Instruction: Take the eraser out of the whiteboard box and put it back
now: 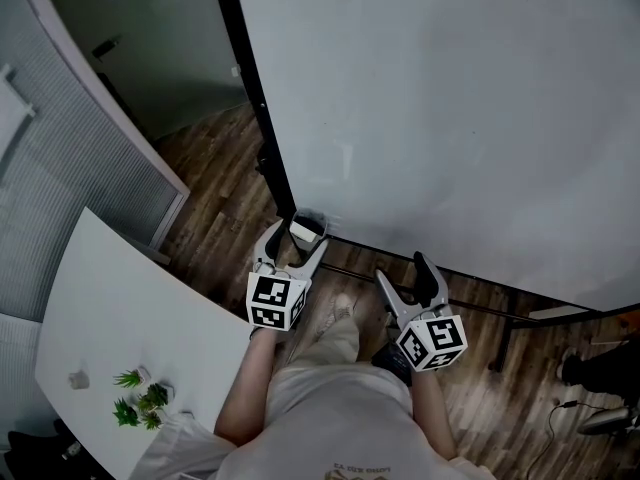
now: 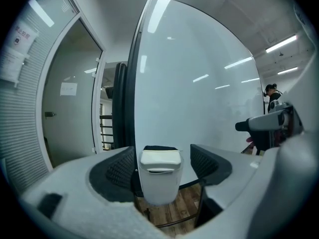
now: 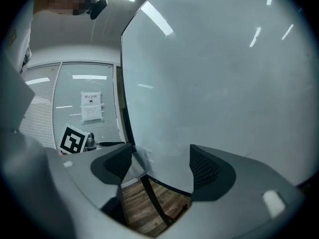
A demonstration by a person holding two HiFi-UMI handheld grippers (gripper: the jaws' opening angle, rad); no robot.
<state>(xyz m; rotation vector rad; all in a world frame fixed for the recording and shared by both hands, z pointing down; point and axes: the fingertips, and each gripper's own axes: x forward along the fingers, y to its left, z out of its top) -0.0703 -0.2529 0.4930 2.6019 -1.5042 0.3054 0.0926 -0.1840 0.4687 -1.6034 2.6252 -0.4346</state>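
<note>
Wood-plank floor (image 1: 220, 168) underfoot, tall whiteboard (image 1: 450, 118) on a dark stand ahead, pale tabletop (image 1: 110, 308) with small plants (image 1: 140, 398) off to the left. At the board's lower left corner, left claw (image 1: 300, 236) held roughly level, jaws wide, straddling the eraser (image 2: 160, 161); pads not pressing, with a clear gap on the right side. Further right, right claw (image 1: 402, 268) equally wide, nothing between its jaws, facing bare board.

Could pinch the wall of the box (image 3: 134, 163) along with the eraser if closed at this depth, since little of the eraser seems to stand above the rim. Would then tug the box on the board rather than free its contents. Could also close off-centre, given the uneven gaps, and tip the eraser so that it jams on the way up or slips out.

Looks like a chunky white plastic block with a rounded, cap-like top and a dark felt strip on the side facing the board. Stands upright in the clear-looking box at the board's edge. Appears smooth and hard-shelled, so probably slippery under a light squeeze.
</note>
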